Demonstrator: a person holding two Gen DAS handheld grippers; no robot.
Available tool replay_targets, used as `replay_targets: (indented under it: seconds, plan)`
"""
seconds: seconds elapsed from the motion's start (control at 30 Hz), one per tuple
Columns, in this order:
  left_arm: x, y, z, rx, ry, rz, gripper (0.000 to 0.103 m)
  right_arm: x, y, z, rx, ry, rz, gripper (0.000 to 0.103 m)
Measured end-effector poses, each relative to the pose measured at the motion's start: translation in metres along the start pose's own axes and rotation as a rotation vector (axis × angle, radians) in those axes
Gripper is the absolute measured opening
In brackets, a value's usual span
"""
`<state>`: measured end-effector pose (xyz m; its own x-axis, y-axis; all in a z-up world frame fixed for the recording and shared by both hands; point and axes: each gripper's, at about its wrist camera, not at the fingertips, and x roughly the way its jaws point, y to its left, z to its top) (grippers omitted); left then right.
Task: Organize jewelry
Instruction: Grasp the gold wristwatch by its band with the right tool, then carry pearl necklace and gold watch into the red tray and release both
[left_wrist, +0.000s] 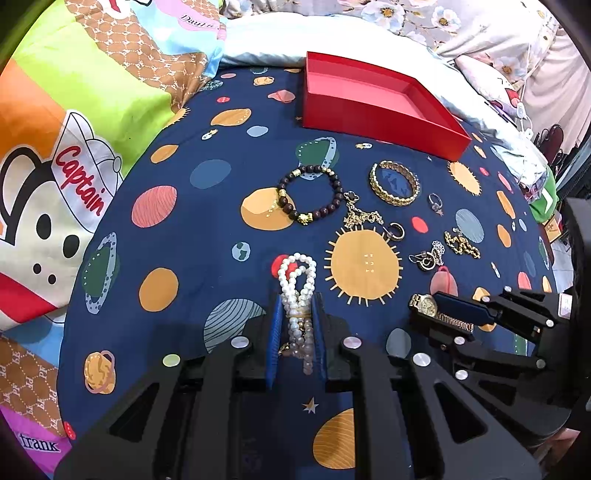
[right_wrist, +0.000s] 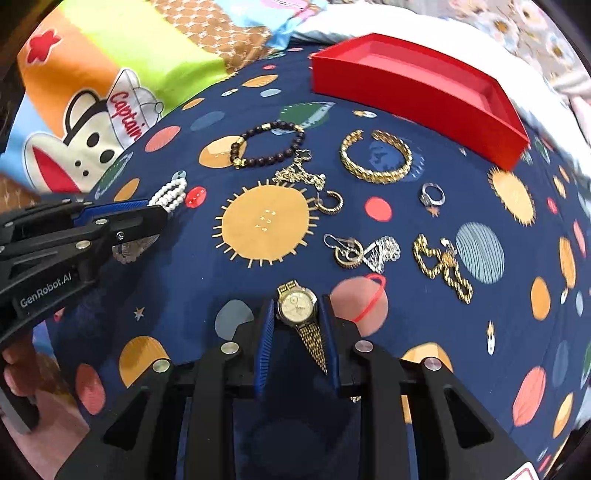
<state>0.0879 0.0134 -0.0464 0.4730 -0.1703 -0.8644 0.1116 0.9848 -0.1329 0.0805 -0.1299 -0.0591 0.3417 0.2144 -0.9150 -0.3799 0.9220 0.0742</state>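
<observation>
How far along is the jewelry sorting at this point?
Done: nothing yet; the red box looks empty. In hand: the left gripper is shut on the pearl bracelet, and the right gripper on the gold watch. Left on the bedspread: the dark bead bracelet, gold bangle, silver ring, chains and earrings.

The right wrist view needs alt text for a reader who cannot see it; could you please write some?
The right gripper grips a gold metal wristwatch above a navy planet-print bedsheet. Beyond lie scattered gold and silver jewelry and an empty red rectangular tray.
</observation>
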Motion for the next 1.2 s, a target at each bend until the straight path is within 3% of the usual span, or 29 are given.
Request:
replay_targets:
  seconds: [0.3, 0.63, 0.9, 1.1, 1.2]
  plan:
    - [-0.009, -0.006, 0.002, 0.021, -0.015, -0.024, 0.015, -0.014, -0.012, -0.008, 0.126, -0.044, 0.023, 0.021]
    - [-0.029, -0.013, 0.040, 0.041, -0.075, -0.098, 0.015, -0.094, -0.050, 0.013, 0.275, -0.257, 0.009, 0.021]
    - [-0.027, -0.030, 0.130, 0.067, -0.166, -0.163, 0.015, -0.122, -0.109, 0.089, 0.305, -0.387, -0.028, 0.021]
    - [0.006, -0.047, 0.213, 0.094, -0.237, -0.143, 0.016, -0.085, -0.168, 0.162, 0.342, -0.389, -0.067, 0.021]
    - [0.035, -0.054, 0.250, 0.111, -0.234, -0.115, 0.016, -0.053, -0.202, 0.197, 0.378, -0.364, -0.081, 0.021]
